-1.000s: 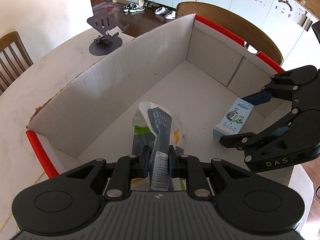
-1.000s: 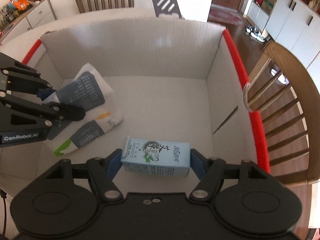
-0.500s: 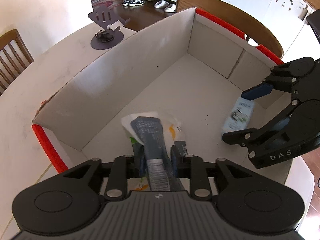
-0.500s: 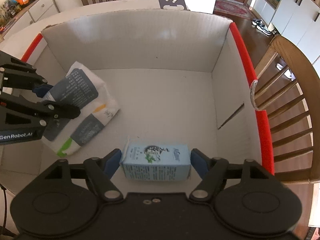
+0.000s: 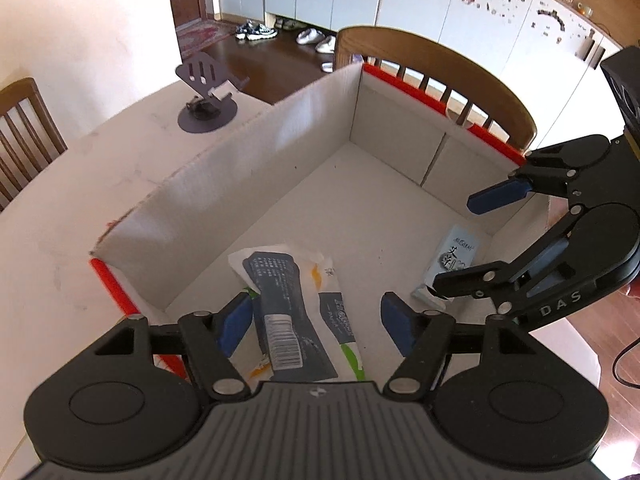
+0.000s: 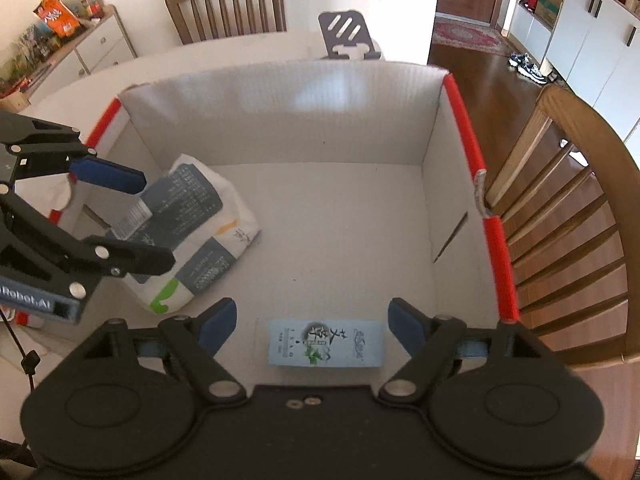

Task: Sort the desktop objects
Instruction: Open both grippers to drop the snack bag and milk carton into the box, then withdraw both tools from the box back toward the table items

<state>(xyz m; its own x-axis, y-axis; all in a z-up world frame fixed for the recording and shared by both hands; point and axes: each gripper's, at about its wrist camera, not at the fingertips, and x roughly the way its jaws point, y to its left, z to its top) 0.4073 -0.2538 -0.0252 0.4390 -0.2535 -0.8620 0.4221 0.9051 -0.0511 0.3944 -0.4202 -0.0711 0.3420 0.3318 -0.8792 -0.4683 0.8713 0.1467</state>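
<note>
A white and dark-blue pouch [image 5: 288, 300] lies flat on the floor of a white cardboard box [image 5: 240, 184] with red rims. My left gripper [image 5: 316, 322] hovers just above the pouch's near end. Its jaws are opening and the pads are clear of the pouch. A light-blue carton [image 6: 324, 344] lies on its side near the box's front wall. My right gripper [image 6: 311, 318] hangs over it, its jaws opening wider than the carton without touching it. The right wrist view shows the left gripper [image 6: 132, 216] over the pouch [image 6: 208, 232]. In the left wrist view, the right gripper [image 5: 476, 240] stands above the carton [image 5: 452, 256].
The box [image 6: 280, 120] sits on a pale round table [image 5: 80, 200]. A dark phone stand [image 5: 206, 100] stands on the table beyond the box's far wall. Wooden chairs [image 6: 568, 200] [image 6: 228, 4] ring the table. A sideboard [image 6: 100, 44] with snack bags is at back left.
My left gripper let go of the pouch, spread its jaws and rose; the pouch now lies flat. My right gripper's jaws widened away from the carton and it lifted too.
</note>
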